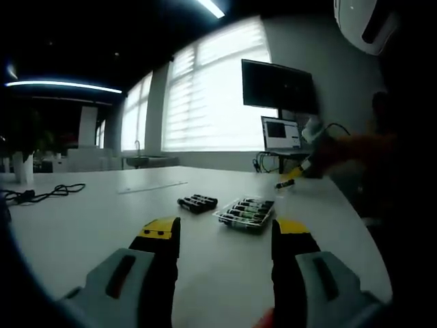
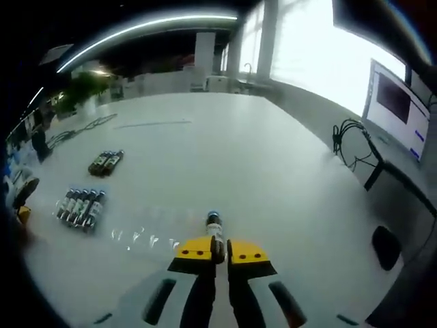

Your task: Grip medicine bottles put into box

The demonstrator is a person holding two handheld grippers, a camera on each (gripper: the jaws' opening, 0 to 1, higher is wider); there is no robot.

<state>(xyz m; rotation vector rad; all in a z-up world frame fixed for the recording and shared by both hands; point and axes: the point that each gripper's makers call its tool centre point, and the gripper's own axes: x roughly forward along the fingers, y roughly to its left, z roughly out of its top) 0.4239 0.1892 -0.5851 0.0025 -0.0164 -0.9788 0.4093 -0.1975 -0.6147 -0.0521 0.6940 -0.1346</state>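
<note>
White table point(image 2: 225, 157) carries bottles point(image 2: 105, 162), box point(image 2: 82, 208), cable point(image 2: 78, 130).

The table point(image 2: 225, 157) looks smooth, matt white; the box point(image 1: 247, 213) near its edge is clear, glossy plastic; bottles point(image 2: 104, 162) gleam dark.

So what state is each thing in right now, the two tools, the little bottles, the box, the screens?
Left tool: open, holding nothing, above the table.
Right tool: shut on a medicine bottle, held over the table.
Clear box: open-topped, flat on the table, a row of bottles lying inside.
Loose bottles: lying side by side on the table beside the box.
Laptop: open, screen lit.
Wall monitor: dark.
</note>
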